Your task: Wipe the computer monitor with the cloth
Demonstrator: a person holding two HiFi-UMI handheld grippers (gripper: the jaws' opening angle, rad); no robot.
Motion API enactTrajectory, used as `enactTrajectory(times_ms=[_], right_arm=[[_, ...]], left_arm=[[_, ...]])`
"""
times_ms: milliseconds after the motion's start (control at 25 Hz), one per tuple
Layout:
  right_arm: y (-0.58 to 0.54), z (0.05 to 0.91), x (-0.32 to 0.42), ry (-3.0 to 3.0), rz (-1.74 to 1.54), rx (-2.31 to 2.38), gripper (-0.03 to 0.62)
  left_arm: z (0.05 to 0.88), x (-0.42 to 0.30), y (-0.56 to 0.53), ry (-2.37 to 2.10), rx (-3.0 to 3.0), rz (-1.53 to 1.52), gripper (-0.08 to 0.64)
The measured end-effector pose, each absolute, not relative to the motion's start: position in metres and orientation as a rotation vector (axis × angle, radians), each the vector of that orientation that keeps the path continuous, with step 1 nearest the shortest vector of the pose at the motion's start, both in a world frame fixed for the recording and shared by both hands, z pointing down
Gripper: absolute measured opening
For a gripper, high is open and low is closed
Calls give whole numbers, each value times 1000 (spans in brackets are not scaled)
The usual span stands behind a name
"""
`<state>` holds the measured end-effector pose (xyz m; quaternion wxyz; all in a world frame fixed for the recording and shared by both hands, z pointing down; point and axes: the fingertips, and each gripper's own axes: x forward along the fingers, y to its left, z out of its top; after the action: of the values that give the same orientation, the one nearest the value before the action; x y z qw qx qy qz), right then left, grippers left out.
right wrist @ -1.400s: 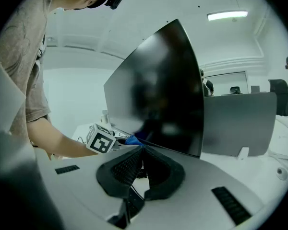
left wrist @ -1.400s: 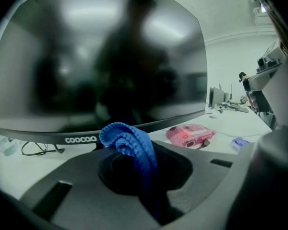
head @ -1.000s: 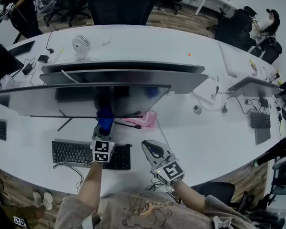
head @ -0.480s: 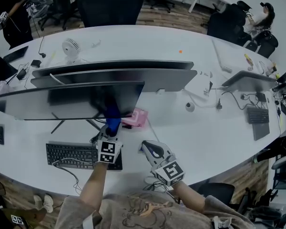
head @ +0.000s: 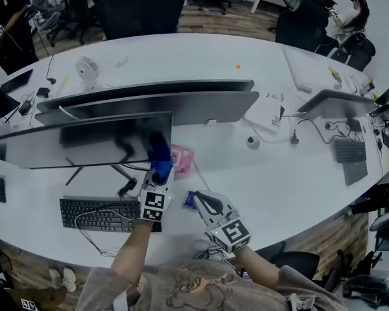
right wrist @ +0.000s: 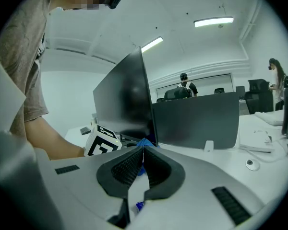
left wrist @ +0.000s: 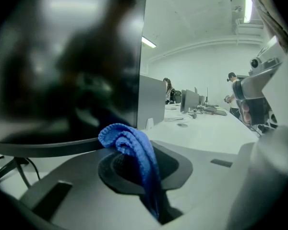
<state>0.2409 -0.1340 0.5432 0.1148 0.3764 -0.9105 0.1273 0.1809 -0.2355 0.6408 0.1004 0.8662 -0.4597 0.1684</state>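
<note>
Rightward along the monitor (head: 84,141) the left gripper (head: 161,173) has slid, jaws clamped on the blue cloth (left wrist: 129,143) at the screen's right edge; the screen's length runs leftward. Right gripper (head: 200,201), pinched empty, sits farther off.

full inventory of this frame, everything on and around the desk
cloth: 1, blue, in left gripper, by near monitor's right edge
near monitor: 1, dark screen, front left
rear monitors: 2, dark grey, behind it
keyboard: 1, black, below near monitor
pink item: 1, pink, behind monitor's right edge
desk fan: 1, white, far left
office chair: 1, black, far side
table: 1, white, curved
left gripper: grey, shut on cloth
right gripper: grey, jaws together, empty
</note>
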Motion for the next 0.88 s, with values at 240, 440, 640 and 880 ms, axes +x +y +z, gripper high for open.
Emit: enactTrajectory(times_ms=[240, 440, 640, 880], right_arm=[[-137, 545, 251, -2667, 385, 1136, 21], [-138, 547, 258, -2662, 392, 1154, 21], [-140, 547, 257, -2669, 392, 1153, 21], [-140, 545, 253, -2693, 373, 1131, 21]], left_arm=[[636, 203, -241, -1352, 2589, 477, 48], [636, 205, -244, -1386, 2573, 470, 48], [627, 206, -245, -1417, 2562, 442, 47], [598, 210, -250, -1437, 2602, 395, 48]])
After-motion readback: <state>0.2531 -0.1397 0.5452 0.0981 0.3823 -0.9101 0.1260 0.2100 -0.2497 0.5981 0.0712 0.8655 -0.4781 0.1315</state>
